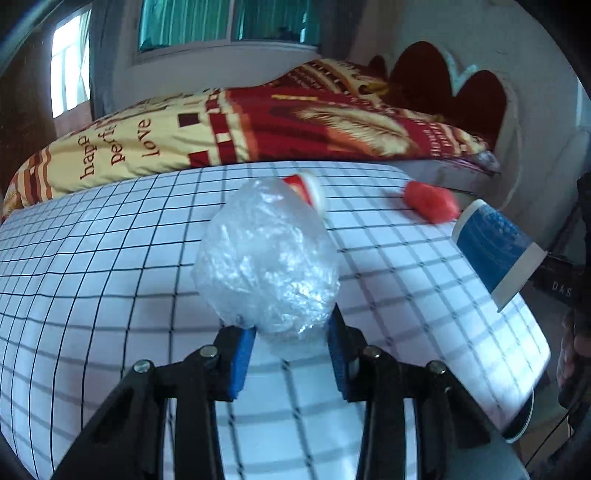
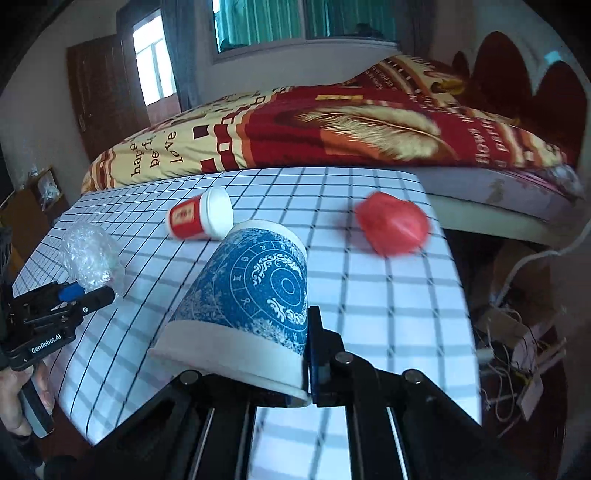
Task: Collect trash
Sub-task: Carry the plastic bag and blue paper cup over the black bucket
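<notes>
My left gripper [image 1: 291, 332] is shut on a crumpled ball of clear plastic wrap [image 1: 266, 258], held just above the checked tablecloth [image 1: 92, 295]; the ball also shows in the right wrist view [image 2: 90, 254]. My right gripper [image 2: 251, 354] is shut on a blue-and-white patterned paper cup [image 2: 251, 295], tilted on its side; the cup shows at the right of the left wrist view [image 1: 495, 247]. A red-and-white cup [image 2: 199, 218] lies on its side on the cloth. A crumpled red piece [image 2: 393, 223] lies near the table's far right.
A bed with a red and yellow quilt [image 2: 332, 133] runs behind the table. Cables and clutter [image 2: 517, 339] lie on the floor to the right of the table edge. A window [image 2: 306, 18] and a door [image 2: 107, 85] are at the back.
</notes>
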Tool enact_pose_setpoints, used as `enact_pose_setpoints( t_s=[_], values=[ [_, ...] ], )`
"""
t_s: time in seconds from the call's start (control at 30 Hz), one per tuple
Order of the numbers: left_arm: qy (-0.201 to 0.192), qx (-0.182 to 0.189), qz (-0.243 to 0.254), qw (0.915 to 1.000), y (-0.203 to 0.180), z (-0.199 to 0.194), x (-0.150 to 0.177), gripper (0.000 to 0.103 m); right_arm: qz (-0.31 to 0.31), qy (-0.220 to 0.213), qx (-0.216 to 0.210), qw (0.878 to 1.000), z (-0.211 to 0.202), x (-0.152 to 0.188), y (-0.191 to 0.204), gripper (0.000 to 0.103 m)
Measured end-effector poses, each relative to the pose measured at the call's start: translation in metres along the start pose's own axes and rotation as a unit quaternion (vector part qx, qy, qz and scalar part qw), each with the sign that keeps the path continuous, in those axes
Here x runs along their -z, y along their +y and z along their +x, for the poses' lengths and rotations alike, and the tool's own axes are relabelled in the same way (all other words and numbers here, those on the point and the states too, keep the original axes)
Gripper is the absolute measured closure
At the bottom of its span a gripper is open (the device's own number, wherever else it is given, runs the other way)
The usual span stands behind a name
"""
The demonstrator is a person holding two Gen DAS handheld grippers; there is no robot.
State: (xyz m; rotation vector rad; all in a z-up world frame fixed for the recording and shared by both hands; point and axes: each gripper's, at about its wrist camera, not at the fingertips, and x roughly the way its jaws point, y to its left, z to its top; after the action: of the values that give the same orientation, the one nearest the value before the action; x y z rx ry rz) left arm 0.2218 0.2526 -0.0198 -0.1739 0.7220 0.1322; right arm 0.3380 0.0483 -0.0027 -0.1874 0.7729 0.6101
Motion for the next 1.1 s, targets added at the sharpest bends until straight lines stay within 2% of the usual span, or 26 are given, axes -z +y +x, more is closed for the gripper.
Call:
enact_pose_setpoints(
  t_s=[0.33,0.7,0.9,1.1],
  values=[
    [-0.022,0.032,0.037,0.9986,-0.07,-0.061,0.034,0.064,0.039,-0.026,0.012,0.999,-0.096,0.063,-0.033,0.097],
    [-0.026,0.08,0.082,0.9931,-0.144,-0.084,0.054,0.064,0.064,-0.062,0.048,0.995,-0.184,0.112,-0.073,0.097],
    [-0.032,0.102,0.105,0.9887,-0.181,-0.085,0.057,0.064,0.078,-0.061,0.084,0.992,-0.207,0.139,-0.107,0.097],
    [-0.021,0.128,0.132,0.9828,-0.218,-0.075,0.065,0.064,0.101,-0.046,0.109,0.988,-0.214,0.168,-0.142,0.097]
  ],
)
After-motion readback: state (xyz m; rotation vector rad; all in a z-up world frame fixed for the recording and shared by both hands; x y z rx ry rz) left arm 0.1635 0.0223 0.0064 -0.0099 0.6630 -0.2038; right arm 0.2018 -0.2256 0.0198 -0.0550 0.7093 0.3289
